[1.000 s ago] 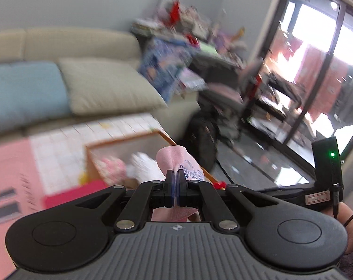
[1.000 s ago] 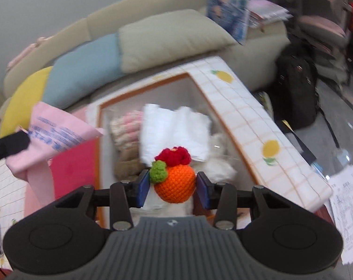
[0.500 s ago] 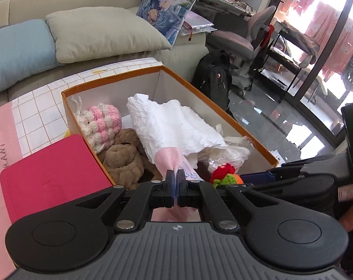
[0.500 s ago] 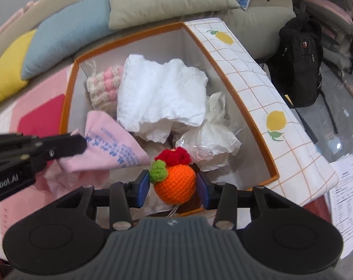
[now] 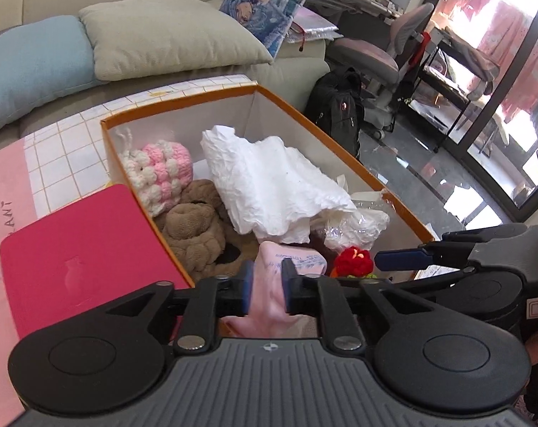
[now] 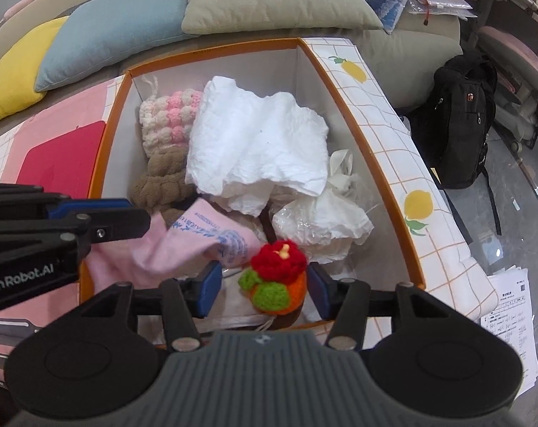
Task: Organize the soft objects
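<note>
Over the box point(image 6: 372, 121), both grippers parted: left gripper point(image 5: 267, 286), right gripper point(image 6: 263, 293)

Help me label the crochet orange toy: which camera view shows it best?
The right wrist view: the crochet orange toy sits central between the open right tool, showing its red flower, green leaves and orange body. The left wrist view shows only its red top, behind the open left tool and the pink cloth.

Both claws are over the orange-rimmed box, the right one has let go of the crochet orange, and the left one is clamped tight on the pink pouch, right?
Not quite: the left claw has opened too; the left wrist view shows its pads spread, the pink pouch loose between them. The rest holds.
</note>
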`<state>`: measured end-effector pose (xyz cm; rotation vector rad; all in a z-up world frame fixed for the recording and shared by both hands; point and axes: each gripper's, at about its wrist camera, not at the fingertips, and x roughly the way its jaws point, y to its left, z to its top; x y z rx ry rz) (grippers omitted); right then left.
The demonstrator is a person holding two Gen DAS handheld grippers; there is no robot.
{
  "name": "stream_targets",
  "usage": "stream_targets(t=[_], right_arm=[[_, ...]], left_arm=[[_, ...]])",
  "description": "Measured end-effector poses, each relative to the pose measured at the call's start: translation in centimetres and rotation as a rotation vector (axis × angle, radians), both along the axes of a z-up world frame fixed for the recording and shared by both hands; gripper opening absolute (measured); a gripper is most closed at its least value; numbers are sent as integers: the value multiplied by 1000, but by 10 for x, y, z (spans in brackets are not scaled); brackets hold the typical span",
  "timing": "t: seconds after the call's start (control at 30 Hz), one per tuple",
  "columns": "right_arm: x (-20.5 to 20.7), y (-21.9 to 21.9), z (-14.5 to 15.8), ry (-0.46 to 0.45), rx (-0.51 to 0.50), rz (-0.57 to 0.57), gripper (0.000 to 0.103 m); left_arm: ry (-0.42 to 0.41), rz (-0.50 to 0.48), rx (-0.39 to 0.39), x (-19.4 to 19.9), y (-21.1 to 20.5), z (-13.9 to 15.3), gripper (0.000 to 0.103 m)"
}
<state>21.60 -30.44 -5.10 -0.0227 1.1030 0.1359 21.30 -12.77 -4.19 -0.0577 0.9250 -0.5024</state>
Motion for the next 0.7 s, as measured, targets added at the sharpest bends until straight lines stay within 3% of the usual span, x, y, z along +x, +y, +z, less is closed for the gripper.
stream_targets(t=[0.13, 0.17, 0.27, 0.4, 0.7], right_arm=[[-4, 7, 4, -6, -17, 13, 58], [-5, 10, 6, -10, -27, 21, 61], [-8, 16, 13, -29, -55, 30, 70], [-14, 23, 29, -59, -63, 48, 73], [-34, 47, 84, -192, -67, 128, 83]], left_arm=[[-4, 48, -58, -5, 12, 14, 64], [-16, 64, -81, -5, 15, 19, 68], [-63, 95, -92, -11, 24, 34, 70], [-162, 125, -75, -24, 33, 58, 73], [-446, 162, -30, -72, 48, 116, 79]])
